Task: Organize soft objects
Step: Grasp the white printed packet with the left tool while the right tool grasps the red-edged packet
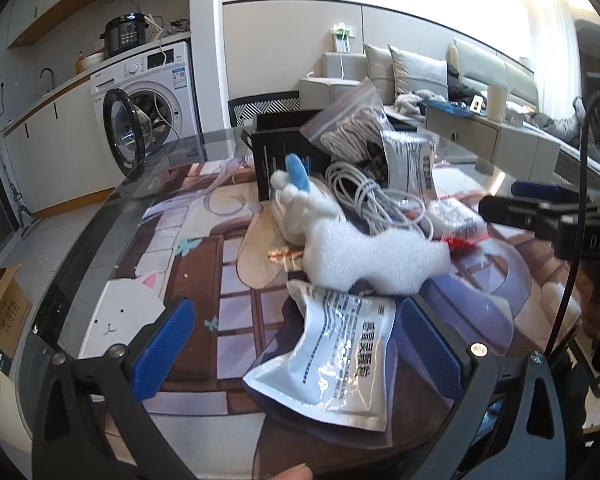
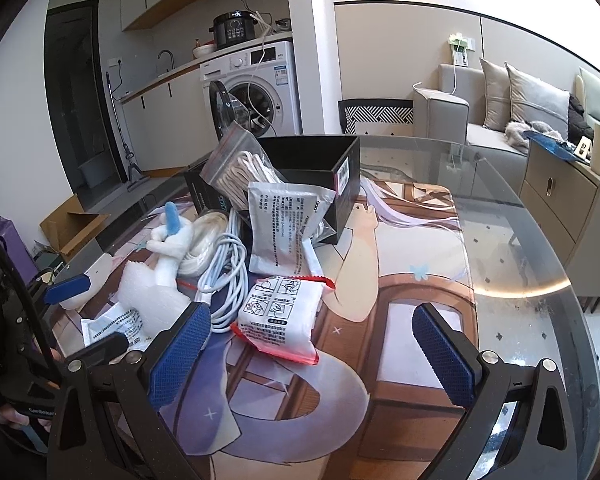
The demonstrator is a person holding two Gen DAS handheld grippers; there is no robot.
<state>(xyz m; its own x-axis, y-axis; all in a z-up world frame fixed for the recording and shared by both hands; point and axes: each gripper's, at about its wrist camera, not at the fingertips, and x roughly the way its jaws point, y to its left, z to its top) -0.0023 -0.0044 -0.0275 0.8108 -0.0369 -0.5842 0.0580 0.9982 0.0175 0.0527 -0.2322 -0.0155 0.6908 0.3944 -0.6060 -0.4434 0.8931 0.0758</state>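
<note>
A pile of soft things lies on the picture mat of a glass table (image 2: 520,248). A white plush toy with a blue horn (image 1: 364,248) lies in the middle; it also shows in the right wrist view (image 2: 168,240). A silver foil pouch (image 1: 332,356) lies between the jaws of my open left gripper (image 1: 296,344). A red-edged white packet (image 2: 280,316) lies just ahead of my open right gripper (image 2: 312,348). A coiled white cable (image 2: 224,276), a second foil pouch (image 2: 280,232) and a zip bag of cord (image 2: 240,168) lean by an open black box (image 2: 320,168).
A washing machine (image 2: 256,88) with its door open stands behind the table. A sofa with cushions (image 2: 512,100) and a low cabinet (image 2: 560,196) are to the right. A cardboard box (image 2: 68,224) sits on the floor at left.
</note>
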